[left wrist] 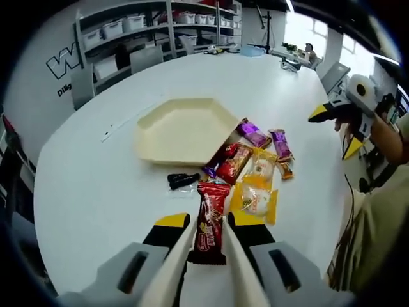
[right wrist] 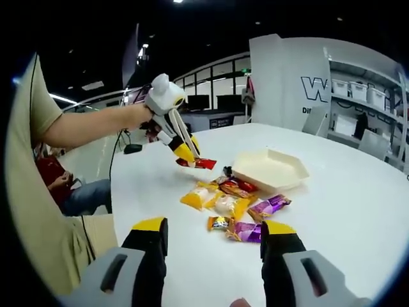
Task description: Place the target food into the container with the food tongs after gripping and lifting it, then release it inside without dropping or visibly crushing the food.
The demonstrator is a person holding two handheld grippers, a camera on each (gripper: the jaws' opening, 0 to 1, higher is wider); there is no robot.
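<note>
We have the red snack packet (left wrist: 209,224) pinched in the tongs (left wrist: 204,256) of our left gripper (left wrist: 206,246), lifted clear of the table (left wrist: 89,192); the tray (left wrist: 185,131) awaits. Our right gripper (right wrist: 214,238) hangs wide open, empty.

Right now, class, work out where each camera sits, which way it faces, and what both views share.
Left gripper view: rides on the left tongs, looking down across the white table at the tray and snack pile; its jaws pinch a red packet; the right tongs and an arm show at right.
Right gripper view: rides on the right tongs, jaws apart, looking across the table; an arm holds the left tongs above it.
Shared: tray, snack pile, red packet, shelves.
</note>
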